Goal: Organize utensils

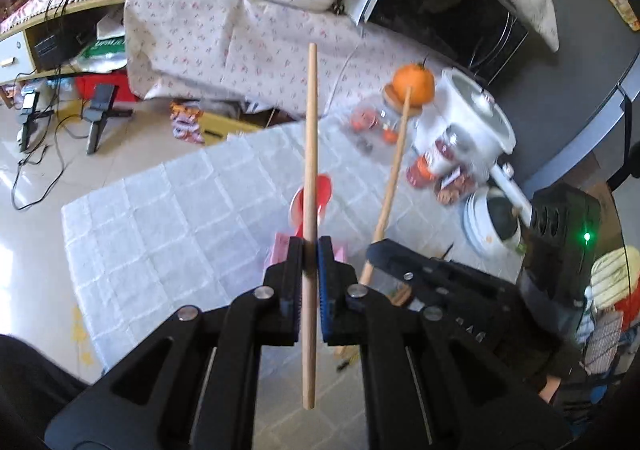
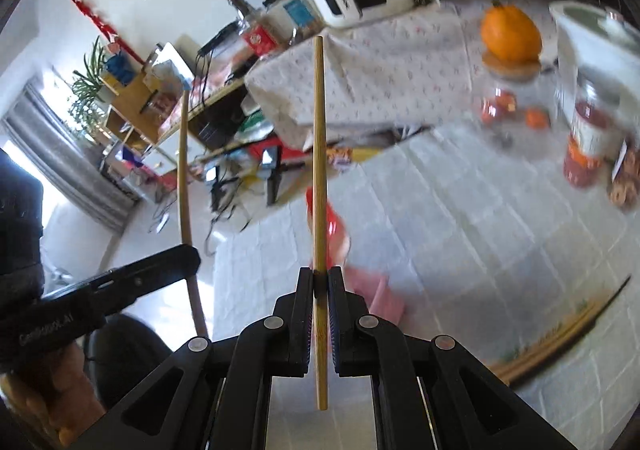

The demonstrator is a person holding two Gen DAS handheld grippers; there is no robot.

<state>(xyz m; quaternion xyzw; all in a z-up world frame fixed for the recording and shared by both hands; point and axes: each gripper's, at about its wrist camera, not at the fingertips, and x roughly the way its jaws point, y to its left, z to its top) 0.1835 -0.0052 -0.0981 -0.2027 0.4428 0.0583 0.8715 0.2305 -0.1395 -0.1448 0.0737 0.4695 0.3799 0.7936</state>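
Left hand-held gripper (image 1: 310, 250) clamped pale round wooden chopstick (image 1: 310, 154); right hand-held gripper (image 2: 320, 278) clamped second wooden chopstick (image 2: 319, 170); red plastic spoon (image 1: 320, 190) lay on white-clothed counter (image 1: 160, 218).

You hold two smooth, matt wooden chopsticks (image 1: 310, 186) (image 2: 319, 186) in matt black plastic grippers (image 1: 310, 250) (image 2: 320, 278) with shiny metal pins. Below lie a crinkled white cloth (image 1: 180, 218) and a glossy red plastic spoon (image 1: 320, 192).
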